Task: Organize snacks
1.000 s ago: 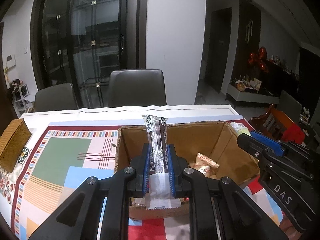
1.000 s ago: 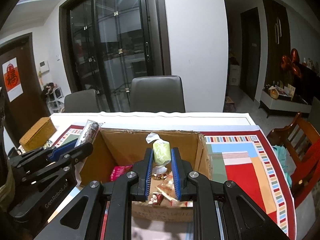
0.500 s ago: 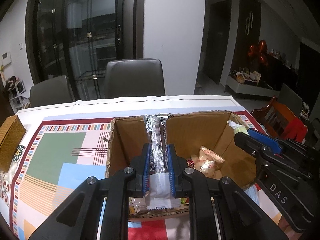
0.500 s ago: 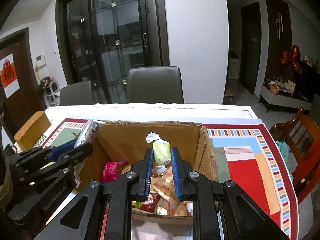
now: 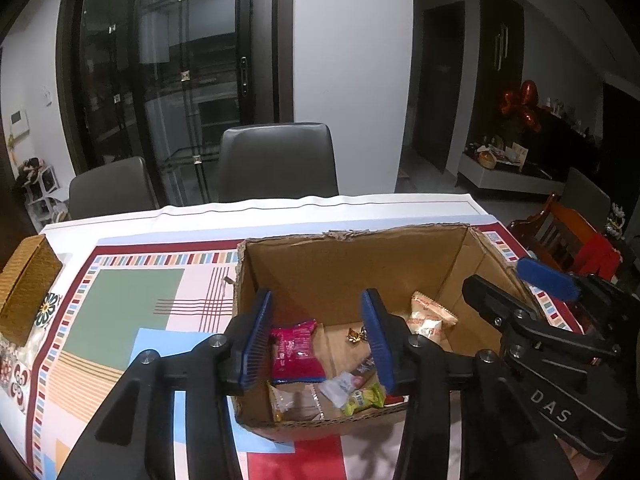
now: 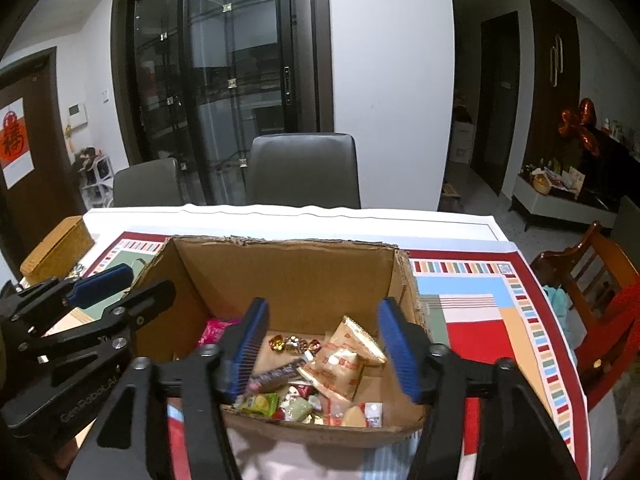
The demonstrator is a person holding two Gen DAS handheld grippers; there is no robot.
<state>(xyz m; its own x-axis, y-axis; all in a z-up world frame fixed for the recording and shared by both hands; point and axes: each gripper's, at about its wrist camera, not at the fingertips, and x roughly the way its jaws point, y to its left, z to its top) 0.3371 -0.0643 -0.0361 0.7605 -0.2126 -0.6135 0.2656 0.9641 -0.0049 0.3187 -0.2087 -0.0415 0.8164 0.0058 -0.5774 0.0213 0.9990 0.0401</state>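
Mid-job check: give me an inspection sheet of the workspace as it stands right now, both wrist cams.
Surface: table under a patterned tablecloth.
Job's things: open cardboard box holding loose snacks, among them a pink packet and a tan packet.
Clutter: wicker box at the table's left edge.
Grippers: left gripper and right gripper both open, empty, above the box.
Cables: nothing seen.
Surroundings: grey chairs, glass doors, a wooden chair on the right.
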